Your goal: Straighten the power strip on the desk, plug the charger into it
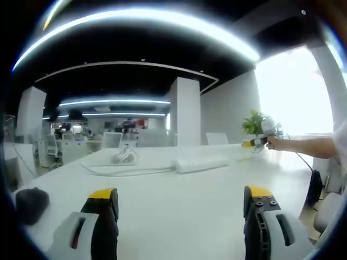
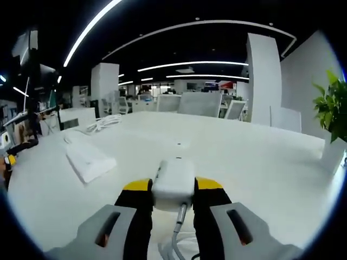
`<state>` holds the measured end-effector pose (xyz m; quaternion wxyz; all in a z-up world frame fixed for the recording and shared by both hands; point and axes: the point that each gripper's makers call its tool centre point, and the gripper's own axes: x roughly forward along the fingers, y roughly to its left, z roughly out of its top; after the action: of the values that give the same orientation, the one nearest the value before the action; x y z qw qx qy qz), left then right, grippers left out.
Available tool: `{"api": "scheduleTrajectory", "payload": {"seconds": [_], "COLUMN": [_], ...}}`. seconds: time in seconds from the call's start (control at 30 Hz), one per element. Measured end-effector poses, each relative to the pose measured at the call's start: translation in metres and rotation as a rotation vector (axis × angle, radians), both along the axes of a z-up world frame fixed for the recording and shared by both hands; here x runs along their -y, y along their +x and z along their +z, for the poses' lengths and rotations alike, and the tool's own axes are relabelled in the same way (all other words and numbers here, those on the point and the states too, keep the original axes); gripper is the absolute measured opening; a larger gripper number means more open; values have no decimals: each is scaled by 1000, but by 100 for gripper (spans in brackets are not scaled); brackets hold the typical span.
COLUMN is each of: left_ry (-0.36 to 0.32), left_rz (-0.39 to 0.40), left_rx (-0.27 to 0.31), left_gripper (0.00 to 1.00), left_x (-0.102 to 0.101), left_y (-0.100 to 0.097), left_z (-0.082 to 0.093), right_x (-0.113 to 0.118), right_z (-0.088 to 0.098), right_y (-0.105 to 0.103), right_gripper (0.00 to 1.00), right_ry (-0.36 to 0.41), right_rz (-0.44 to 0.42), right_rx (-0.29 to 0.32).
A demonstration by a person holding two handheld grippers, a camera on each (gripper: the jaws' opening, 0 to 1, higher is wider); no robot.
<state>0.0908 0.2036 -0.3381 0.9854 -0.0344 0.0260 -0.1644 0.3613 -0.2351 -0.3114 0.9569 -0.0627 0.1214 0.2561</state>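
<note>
The white power strip (image 1: 200, 164) lies on the white desk (image 1: 179, 216), a little beyond my left gripper (image 1: 181, 195), whose yellow-tipped jaws stand wide apart with nothing between them. Its white cable (image 1: 124, 171) runs off to the left into a loose coil (image 1: 122, 156). My right gripper (image 2: 173, 187) is shut on a white charger (image 2: 173, 181), and the charger's cable (image 2: 179, 221) hangs down between the jaws. From there the power strip (image 2: 89, 160) lies ahead to the left, at an angle. In the left gripper view the right gripper (image 1: 255, 143) is held up at the desk's far right.
A dark object (image 1: 31, 203) sits on the desk at the near left. A potted plant (image 2: 332, 108) stands at the desk's right end. Office chairs (image 2: 200, 103) line the far edge, with white pillars (image 1: 184, 111) behind. A person's arm (image 1: 303, 146) reaches in from the right.
</note>
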Motion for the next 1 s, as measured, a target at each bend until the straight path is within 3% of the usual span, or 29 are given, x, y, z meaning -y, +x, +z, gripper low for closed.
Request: {"api": "scheduleTrajectory", "payload": {"seconds": [0.67,1.0], "left_ry": [4,3], "left_rz": [13,14], "left_rx": [-4,-19], "left_gripper": [99,99], "left_x": [-4,-5], "left_y": [-1,4], "left_z": [0,4], "right_x": [-4,-7], "right_z": [27,33], "right_y": [-11,-17], "right_gripper": [27,27], "right_ry": [24,13], "right_rz": [0,12], "right_rx": [39,48]}}
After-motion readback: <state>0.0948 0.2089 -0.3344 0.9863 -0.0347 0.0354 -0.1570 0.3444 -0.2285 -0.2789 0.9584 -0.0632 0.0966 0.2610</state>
